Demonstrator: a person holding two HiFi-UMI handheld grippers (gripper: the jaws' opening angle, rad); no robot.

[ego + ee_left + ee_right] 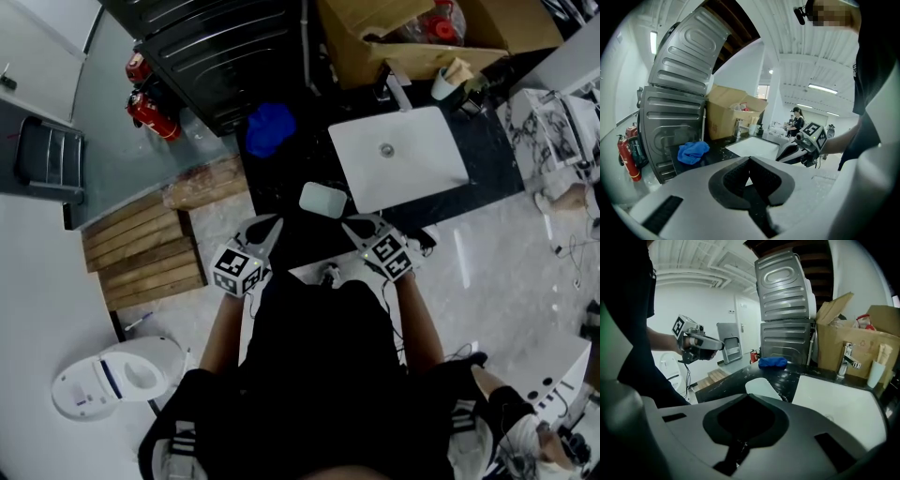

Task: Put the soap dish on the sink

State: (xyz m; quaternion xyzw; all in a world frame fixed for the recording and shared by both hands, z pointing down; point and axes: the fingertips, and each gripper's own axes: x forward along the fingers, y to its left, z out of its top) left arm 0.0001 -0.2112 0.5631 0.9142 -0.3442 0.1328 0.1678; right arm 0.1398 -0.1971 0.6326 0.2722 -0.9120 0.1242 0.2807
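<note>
The soap dish [322, 200], a pale rounded slab, lies on the black counter [281, 202] just left of the white sink [398, 155]. In the right gripper view the soap dish [761, 387] sits just beyond my jaws, with the sink [839, 406] to its right. My left gripper [273, 222] and right gripper [351, 225] hover side by side at the counter's near edge, short of the dish, one on either side of it. Both are shut and hold nothing. The left gripper [749, 161] shows its jaws meeting at the tip, and the right gripper [747, 398] is the same.
A blue cloth [270, 127] lies on the counter's far left. A faucet [398, 92], a cup [448, 82] and a cardboard box [394, 37] stand behind the sink. Stacked metal machines [225, 47], fire extinguishers [150, 108], a wooden pallet [145, 248] and a toilet [122, 375] are at the left.
</note>
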